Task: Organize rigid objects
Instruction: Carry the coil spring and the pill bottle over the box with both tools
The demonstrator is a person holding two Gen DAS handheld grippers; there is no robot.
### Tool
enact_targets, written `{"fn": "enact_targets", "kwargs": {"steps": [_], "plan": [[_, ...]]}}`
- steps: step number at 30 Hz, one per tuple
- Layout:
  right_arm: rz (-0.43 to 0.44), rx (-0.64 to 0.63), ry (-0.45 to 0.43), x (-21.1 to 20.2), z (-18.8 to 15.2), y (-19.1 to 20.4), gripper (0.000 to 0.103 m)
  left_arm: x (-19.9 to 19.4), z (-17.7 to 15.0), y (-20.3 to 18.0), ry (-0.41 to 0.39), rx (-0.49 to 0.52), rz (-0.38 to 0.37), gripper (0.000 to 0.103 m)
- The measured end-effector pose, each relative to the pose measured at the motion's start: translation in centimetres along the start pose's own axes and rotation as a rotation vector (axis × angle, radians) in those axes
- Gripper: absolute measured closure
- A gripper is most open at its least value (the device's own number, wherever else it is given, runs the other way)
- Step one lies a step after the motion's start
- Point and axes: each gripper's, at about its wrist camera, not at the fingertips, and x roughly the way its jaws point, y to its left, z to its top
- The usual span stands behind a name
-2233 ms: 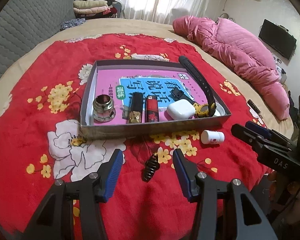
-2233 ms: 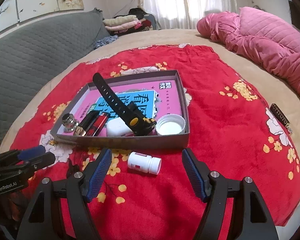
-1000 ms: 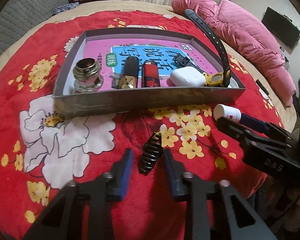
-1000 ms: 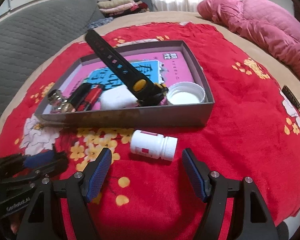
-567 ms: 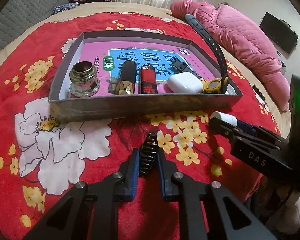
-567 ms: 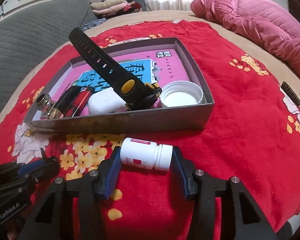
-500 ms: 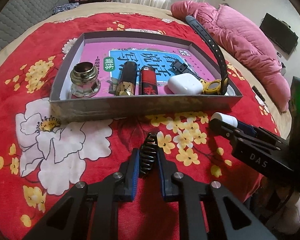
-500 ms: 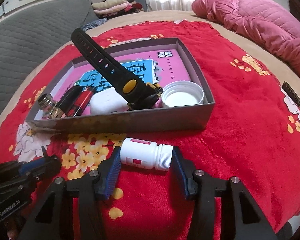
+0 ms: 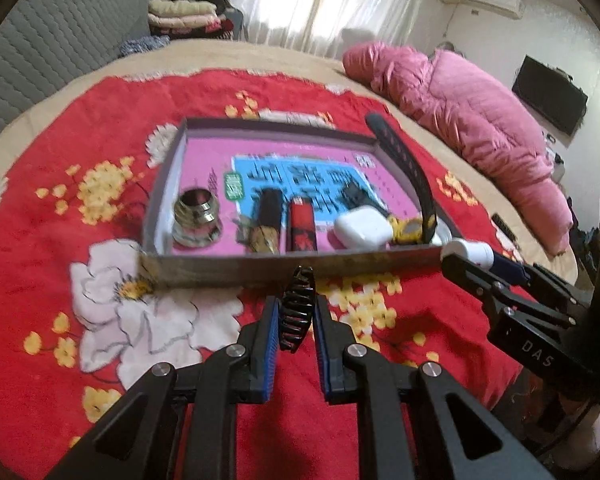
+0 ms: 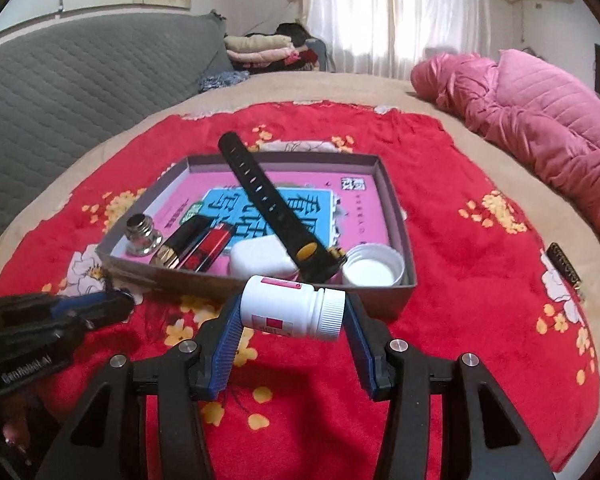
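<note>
Gripping — left gripper [image 9: 296, 316] jaws clamp black spring [image 9: 297, 308], right gripper [image 10: 292, 320] jaws white bottle [image 10: 292, 306].

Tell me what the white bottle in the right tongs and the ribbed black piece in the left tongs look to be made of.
White bottle: most likely plastic, smooth and slightly glossy, with a finely ridged screw cap and a printed pink label.
Ribbed black piece: probably hard plastic with a glossy finish, since light glints off its ridges; coated metal can't be ruled out.
</note>
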Motion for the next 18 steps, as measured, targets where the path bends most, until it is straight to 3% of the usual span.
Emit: {"fn": "enact_targets", "kwargs": {"steps": [7,18], "plan": [[-0.048,0.039,-0.03,-0.1,0.8,-1.9,0.052,-0.8,0.9,0.6,-0.063,-0.015,0.016,0.086],[-0.1,0.103,-0.04,0.4,1.2,-4.6,0.052,0.4,2.3,2.4,-0.093,-0.073,0.007,0.086]]}}
